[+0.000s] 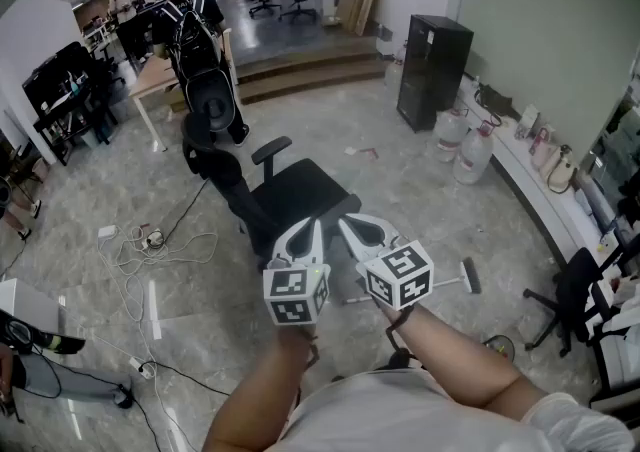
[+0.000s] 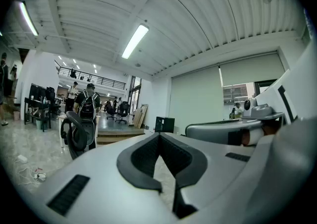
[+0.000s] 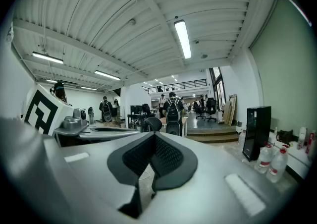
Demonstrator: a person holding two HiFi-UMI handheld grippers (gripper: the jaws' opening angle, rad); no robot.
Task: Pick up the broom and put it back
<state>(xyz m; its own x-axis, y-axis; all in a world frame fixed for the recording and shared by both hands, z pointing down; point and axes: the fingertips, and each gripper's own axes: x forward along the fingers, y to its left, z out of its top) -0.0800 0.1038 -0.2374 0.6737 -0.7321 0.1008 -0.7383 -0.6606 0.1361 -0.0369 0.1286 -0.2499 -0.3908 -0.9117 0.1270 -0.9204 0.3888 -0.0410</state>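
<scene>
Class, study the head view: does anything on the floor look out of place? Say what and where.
The broom lies flat on the floor, right of the black office chair, rather than standing stored. Loose cables also sprawl across the floor at the left.

Broom point(image 1: 468, 277) lying flat on floor: thin pale handle, dark head at right end, near end hidden.
</scene>
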